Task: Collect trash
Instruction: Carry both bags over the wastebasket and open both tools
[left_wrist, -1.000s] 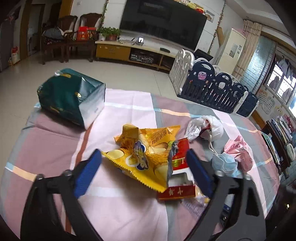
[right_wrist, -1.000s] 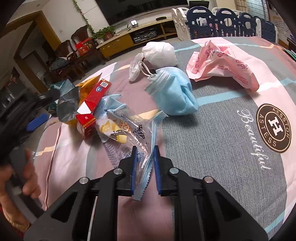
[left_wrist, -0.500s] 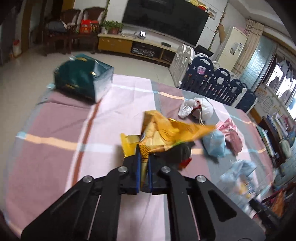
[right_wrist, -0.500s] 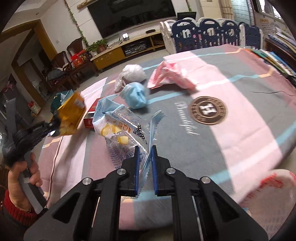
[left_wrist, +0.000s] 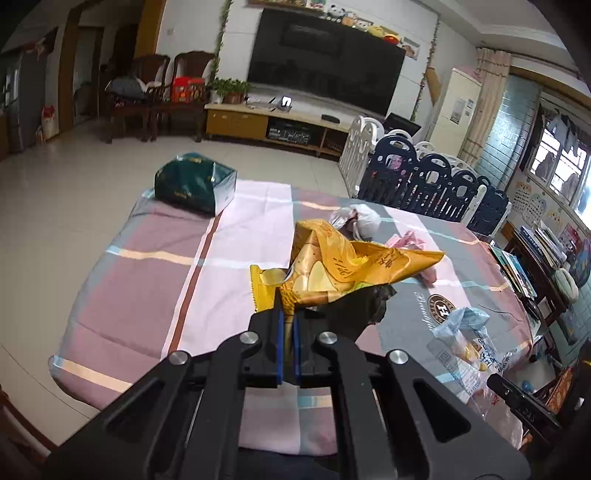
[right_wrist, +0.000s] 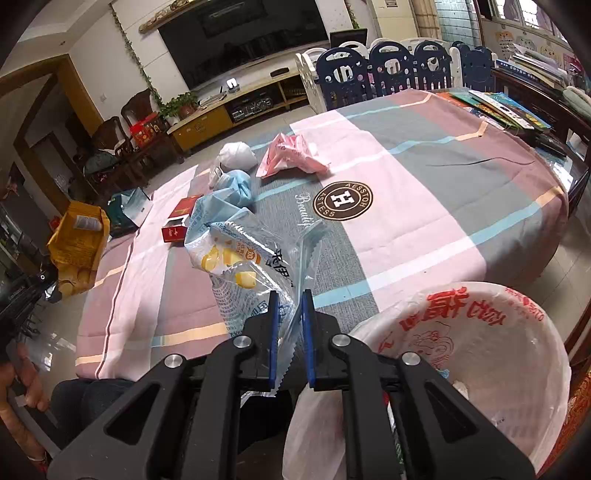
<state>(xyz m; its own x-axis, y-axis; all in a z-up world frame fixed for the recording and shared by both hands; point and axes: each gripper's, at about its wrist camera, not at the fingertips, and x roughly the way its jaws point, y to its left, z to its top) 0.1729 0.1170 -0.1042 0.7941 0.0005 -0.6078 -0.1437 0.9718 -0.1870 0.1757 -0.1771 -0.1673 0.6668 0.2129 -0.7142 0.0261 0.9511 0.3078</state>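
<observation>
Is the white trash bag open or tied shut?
Open: the white trash bag has its rim spread wide, and its inside shows below the right claw.

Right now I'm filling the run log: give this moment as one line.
left gripper: shut on yellow chip bag, lifted | right gripper: shut on clear snack wrapper, beside white bin bag | red box, masks: on table

Black grippers (left_wrist: 287, 321) — blue pads (right_wrist: 272, 332), silver screws, perhaps.

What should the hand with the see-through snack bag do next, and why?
Probably swing a little right and let go over the white trash bag. The right gripper pinches the clear wrapper off the table, and the bag's open mouth sits just beside it. The left gripper holds the yellow chip bag, next in line.
</observation>
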